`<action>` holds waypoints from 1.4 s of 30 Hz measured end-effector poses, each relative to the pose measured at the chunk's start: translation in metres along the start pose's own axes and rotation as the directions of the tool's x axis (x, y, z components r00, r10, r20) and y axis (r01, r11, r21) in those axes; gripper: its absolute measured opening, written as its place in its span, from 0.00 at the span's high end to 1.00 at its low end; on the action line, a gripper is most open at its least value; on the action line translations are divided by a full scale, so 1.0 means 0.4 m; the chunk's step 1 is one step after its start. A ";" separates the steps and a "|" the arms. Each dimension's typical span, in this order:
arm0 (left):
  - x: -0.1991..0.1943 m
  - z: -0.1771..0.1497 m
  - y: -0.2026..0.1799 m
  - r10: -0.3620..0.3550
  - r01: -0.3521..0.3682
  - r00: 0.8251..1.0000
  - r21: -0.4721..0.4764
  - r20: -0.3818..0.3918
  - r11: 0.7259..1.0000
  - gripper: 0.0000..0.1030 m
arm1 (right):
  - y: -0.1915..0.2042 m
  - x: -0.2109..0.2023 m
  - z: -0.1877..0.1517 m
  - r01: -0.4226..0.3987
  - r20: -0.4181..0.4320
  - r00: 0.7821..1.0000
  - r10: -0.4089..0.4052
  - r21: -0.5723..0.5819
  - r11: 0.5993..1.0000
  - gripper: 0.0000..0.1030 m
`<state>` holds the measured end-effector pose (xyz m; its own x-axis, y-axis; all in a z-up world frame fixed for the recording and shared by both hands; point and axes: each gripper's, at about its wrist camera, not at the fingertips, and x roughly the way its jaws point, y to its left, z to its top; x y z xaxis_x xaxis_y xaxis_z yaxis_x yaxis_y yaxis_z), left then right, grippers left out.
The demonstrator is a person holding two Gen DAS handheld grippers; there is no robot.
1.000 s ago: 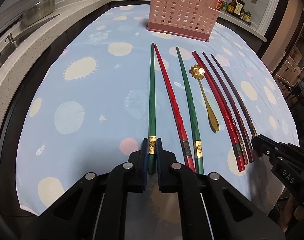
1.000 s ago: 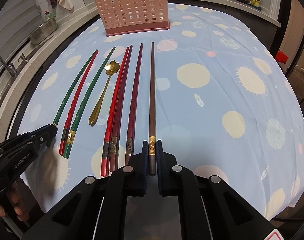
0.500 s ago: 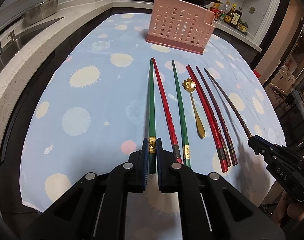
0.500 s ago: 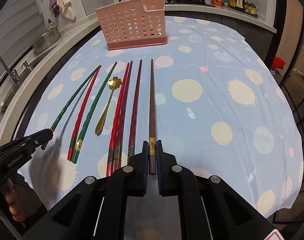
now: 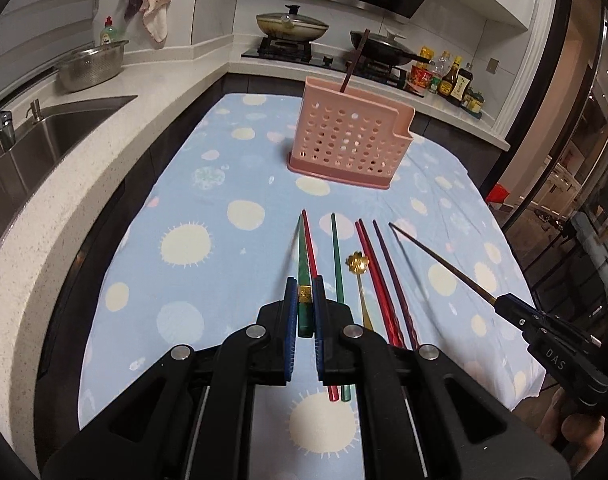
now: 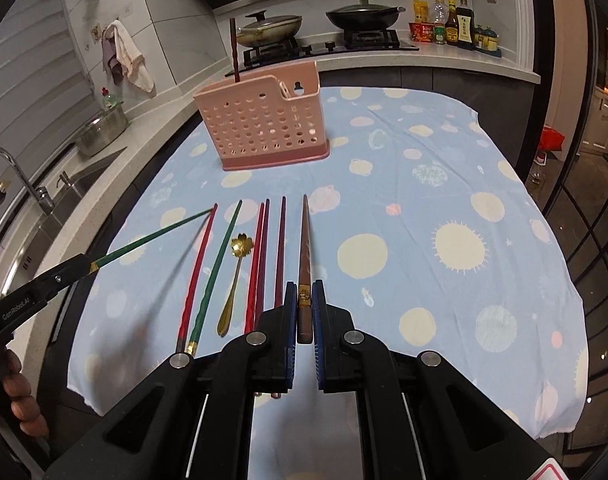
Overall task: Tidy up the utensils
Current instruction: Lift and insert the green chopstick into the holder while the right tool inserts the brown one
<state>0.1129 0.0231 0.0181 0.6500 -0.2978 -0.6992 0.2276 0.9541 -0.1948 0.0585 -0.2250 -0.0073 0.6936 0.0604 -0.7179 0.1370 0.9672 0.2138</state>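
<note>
My left gripper is shut on the gold-banded end of a green chopstick, held tilted above the cloth. My right gripper is shut on a brown chopstick, also off the cloth. Each one shows in the other's view: the right gripper with the brown chopstick, and the left gripper with the green chopstick. On the cloth lie a red chopstick, a green one, a gold spoon, and red and dark chopsticks. The pink holder stands beyond, with one dark chopstick upright in it.
The blue dotted cloth covers the table. To the left are a stone counter and a sink, with a metal colander behind it. At the back stand a stove with pans and sauce bottles. A hand holds the left gripper.
Both grippers have risen and tipped up, each lifting its chopstick off the cloth. The holder and kitchen now show higher up. The other utensils have stayed in place.
</note>
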 end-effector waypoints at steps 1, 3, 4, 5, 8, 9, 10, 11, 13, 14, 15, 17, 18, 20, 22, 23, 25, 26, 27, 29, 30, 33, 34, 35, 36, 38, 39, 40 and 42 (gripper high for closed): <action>-0.008 0.015 0.001 -0.003 0.003 1.000 -0.003 0.014 1.000 0.93 | -0.001 -0.007 0.013 -0.004 0.012 1.000 0.004 0.003 1.000 0.93; -0.018 0.046 0.003 -0.004 0.005 0.999 -0.007 0.041 1.000 0.93 | -0.004 -0.021 0.040 -0.014 0.039 0.999 0.014 0.013 1.000 0.93; -0.022 0.064 0.004 -0.004 0.005 0.998 -0.009 0.055 1.000 0.93 | -0.007 -0.028 0.056 -0.020 0.053 0.998 0.019 0.019 1.000 0.93; -0.026 0.078 0.006 -0.003 0.004 0.998 -0.011 0.067 1.000 0.93 | -0.010 -0.034 0.071 -0.024 0.067 0.997 0.022 0.024 0.999 0.93; -0.035 0.127 0.011 -0.004 0.006 0.994 -0.019 0.106 1.000 0.93 | -0.015 -0.045 0.113 -0.034 0.101 0.994 0.030 0.035 0.999 0.93; -0.038 0.143 0.013 -0.004 0.006 0.993 -0.021 0.119 1.000 0.93 | -0.019 -0.047 0.127 -0.037 0.110 0.993 0.032 0.039 0.999 0.93; -0.041 0.160 0.014 -0.002 0.005 0.991 -0.023 0.133 1.000 0.93 | -0.022 -0.048 0.141 -0.041 0.121 0.992 0.036 0.044 0.998 0.93; -0.042 0.173 0.015 0.000 0.003 0.990 -0.024 0.143 1.000 0.93 | -0.026 -0.049 0.154 -0.045 0.129 0.991 0.038 0.049 0.998 0.93; -0.042 0.202 0.016 0.005 -0.001 0.987 -0.025 0.163 1.000 0.93 | -0.034 -0.050 0.182 -0.052 0.146 0.988 0.043 0.060 0.997 0.93; -0.042 0.215 0.015 0.007 -0.003 0.985 -0.024 0.172 1.000 0.93 | -0.037 -0.050 0.193 -0.055 0.154 0.987 0.044 0.064 0.996 0.93; -0.041 0.228 0.016 0.009 -0.005 0.984 -0.023 0.180 1.000 0.93 | -0.040 -0.049 0.206 -0.057 0.160 0.986 0.045 0.067 0.996 0.93; -0.040 0.256 0.016 0.013 -0.010 0.980 -0.021 0.197 1.000 0.93 | -0.044 -0.047 0.230 -0.064 0.172 0.984 0.051 0.071 0.995 0.93; -0.040 0.265 0.015 0.014 -0.010 0.979 -0.021 0.202 1.000 0.93 | -0.046 -0.047 0.244 -0.070 0.179 0.982 0.056 0.073 0.995 0.93; -0.043 0.295 0.014 0.008 -0.003 0.976 -0.022 0.220 1.000 0.93 | -0.047 -0.051 0.272 -0.080 0.195 0.979 0.064 0.074 0.994 0.93; -0.050 0.325 0.008 0.001 0.004 0.970 -0.018 0.241 1.000 0.93 | -0.047 -0.057 0.301 -0.086 0.216 0.974 0.068 0.073 0.994 0.93; -0.055 0.338 0.004 -0.002 0.007 0.967 -0.016 0.253 1.000 0.93 | -0.047 -0.061 0.317 -0.092 0.227 0.971 0.074 0.073 0.993 0.93; -0.063 0.374 -0.005 -0.010 0.013 0.961 -0.008 0.278 1.000 0.93 | -0.048 -0.067 0.349 -0.105 0.250 0.965 0.084 0.073 0.992 0.93; -0.066 0.392 -0.008 -0.012 0.014 0.957 -0.003 0.290 1.000 0.93 | -0.048 -0.071 0.366 -0.109 0.264 0.961 0.086 0.073 0.991 0.93; -0.070 0.408 -0.013 -0.016 0.016 0.954 0.000 0.301 1.000 0.93 | -0.049 -0.073 0.385 -0.114 0.276 0.957 0.089 0.074 0.991 0.93; -0.076 0.447 -0.025 -0.027 0.025 0.945 0.010 0.327 1.000 0.93 | -0.050 -0.076 0.423 -0.134 0.297 0.949 0.106 0.077 0.988 0.93; -0.079 0.466 -0.031 -0.033 0.030 0.940 0.015 0.338 0.999 0.93 | -0.050 -0.077 0.445 -0.149 0.308 0.944 0.117 0.080 0.986 0.93; -0.083 0.528 -0.050 -0.046 0.038 0.927 0.029 0.373 0.999 0.93 | -0.041 -0.082 0.509 -0.168 0.349 0.928 0.132 0.074 0.983 0.93; -0.084 0.548 -0.055 -0.047 0.037 0.922 0.033 0.385 0.999 0.93 | -0.035 -0.084 0.529 -0.168 0.361 0.923 0.132 0.069 0.983 0.93; -0.083 0.571 -0.062 -0.050 0.039 0.916 0.038 0.398 0.999 0.93 | -0.028 -0.085 0.552 -0.167 0.377 0.917 0.132 0.063 0.984 0.93; -0.082 0.593 -0.067 -0.053 0.039 0.911 0.041 0.408 0.998 0.93 | -0.021 -0.085 0.576 -0.167 0.393 0.910 0.132 0.058 0.984 0.93; -0.079 0.634 -0.077 -0.058 0.043 0.902 0.046 0.428 0.998 0.93 | -0.009 -0.082 0.618 -0.172 0.421 0.897 0.134 0.052 0.984 0.93; -0.076 0.653 -0.082 -0.062 0.045 0.897 0.049 0.437 0.998 0.93 | -0.006 -0.083 0.638 -0.175 0.434 0.891 0.136 0.052 0.983 0.93; -0.071 0.674 -0.087 -0.065 0.046 0.893 0.052 0.446 0.998 0.93 | -0.002 -0.080 0.659 -0.179 0.448 0.884 0.137 0.052 0.982 0.93; -0.061 0.699 -0.094 -0.069 0.048 0.887 0.058 0.458 0.997 0.93 | 0.007 -0.071 0.694 -0.184 0.475 0.869 0.137 0.053 0.982 0.93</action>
<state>0.2914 -0.0144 0.2348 0.8922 -0.3450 -0.2916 0.3003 0.9352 -0.1876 0.2356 -0.2925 0.1978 0.9576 0.0678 -0.2800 0.0447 0.9252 0.3767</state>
